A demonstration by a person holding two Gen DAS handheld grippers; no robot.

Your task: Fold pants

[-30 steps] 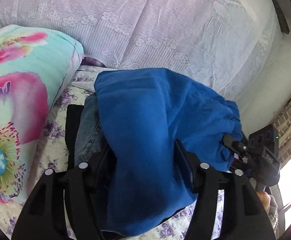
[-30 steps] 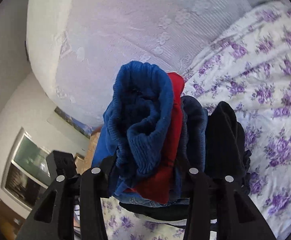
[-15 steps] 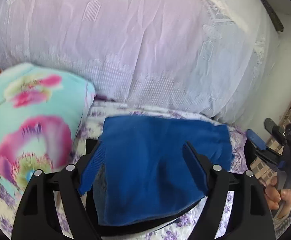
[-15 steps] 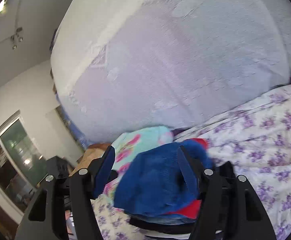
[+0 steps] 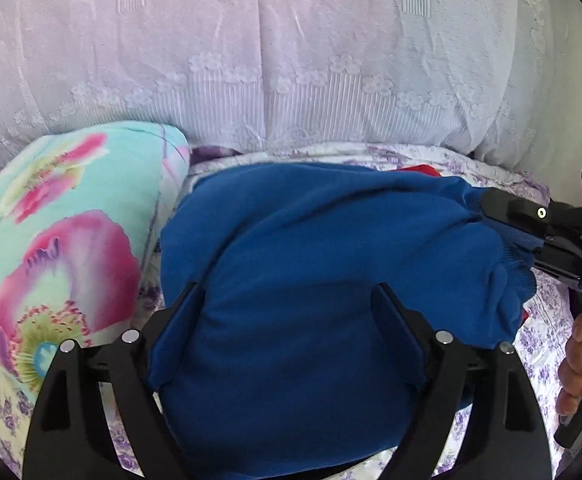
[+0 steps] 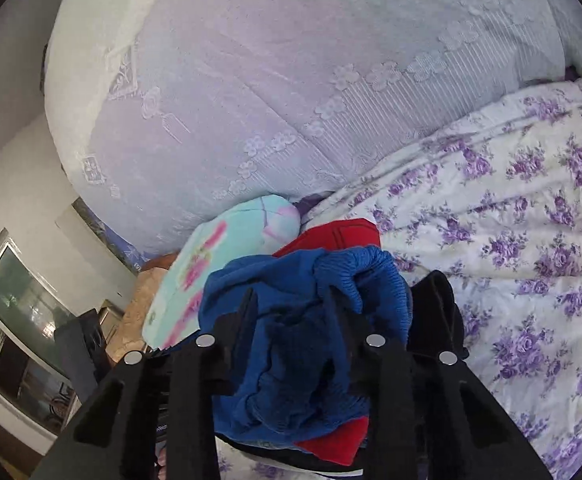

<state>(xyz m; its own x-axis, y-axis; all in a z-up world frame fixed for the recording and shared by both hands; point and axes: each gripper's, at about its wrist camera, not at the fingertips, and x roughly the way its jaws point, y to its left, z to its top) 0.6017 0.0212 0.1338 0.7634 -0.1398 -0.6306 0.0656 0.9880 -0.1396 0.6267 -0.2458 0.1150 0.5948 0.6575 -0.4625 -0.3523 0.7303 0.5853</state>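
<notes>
The blue pants (image 5: 311, 280) were bunched between the fingers of the left gripper (image 5: 291, 300), whose jaws were opening and looked released. Their ribbed end (image 6: 355, 280) was pinched as the right gripper (image 6: 291, 300) was closing, on top of a red garment (image 6: 343, 232), floral pillow (image 5: 63, 220) off to the left

Left wrist view: taken from just behind the left gripper (image 5: 287, 300), angled down, very near the blue pants (image 5: 311, 280); the lace-covered bedding (image 5: 291, 60) is faced beyond. Right wrist view: taken close over the same pants' ribbed end (image 6: 311, 320), tilted down toward the floral sheet (image 6: 511, 220). Shared by both: pants, flowered pillow (image 5: 71, 220), lace bedding, sheet.
</notes>
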